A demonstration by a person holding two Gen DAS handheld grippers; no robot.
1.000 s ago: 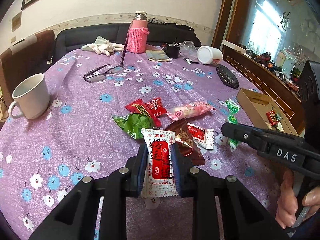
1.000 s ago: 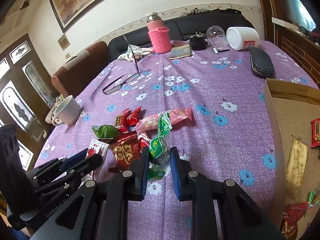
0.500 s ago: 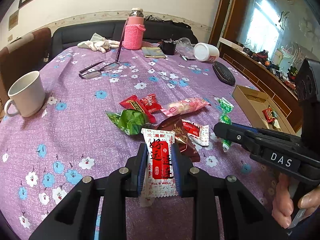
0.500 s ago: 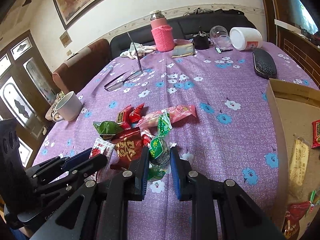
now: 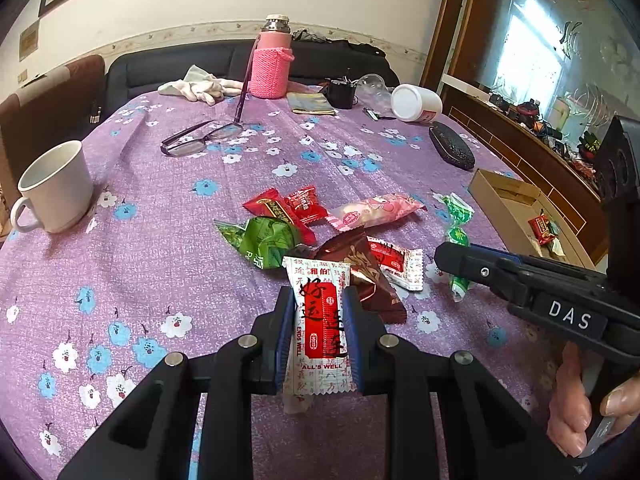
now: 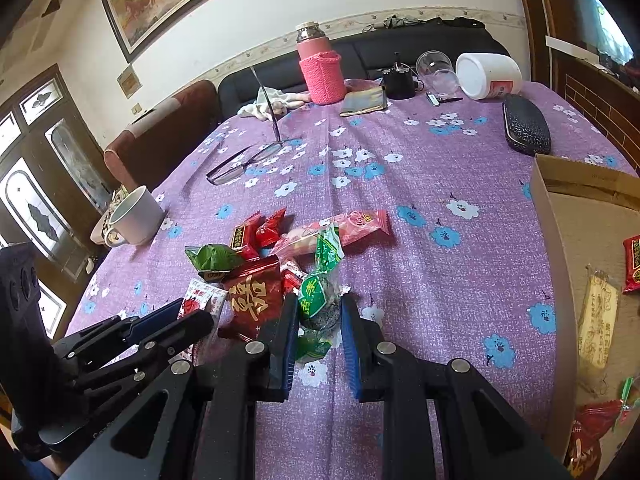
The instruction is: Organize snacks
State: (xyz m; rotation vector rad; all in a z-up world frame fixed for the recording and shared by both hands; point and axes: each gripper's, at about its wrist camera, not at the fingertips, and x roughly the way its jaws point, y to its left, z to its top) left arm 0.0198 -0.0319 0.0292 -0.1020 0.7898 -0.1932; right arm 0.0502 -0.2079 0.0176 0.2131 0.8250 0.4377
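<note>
- The white-and-red snack packet (image 5: 320, 320) is pinched upright by the left gripper (image 5: 318, 334).
- The green wrapped candy (image 6: 318, 300) is pinched by the right gripper (image 6: 320, 334).
- The cardboard box (image 6: 560, 240) lies rightward, nearer the right gripper.

two wrist views, shared snack pile (image 5: 320, 236)

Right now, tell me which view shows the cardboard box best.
The right wrist view: the box fills the right edge, its floor and several packets inside visible, though cropped. The left wrist view shows the whole box but small and far off, partly behind the right gripper.
</note>
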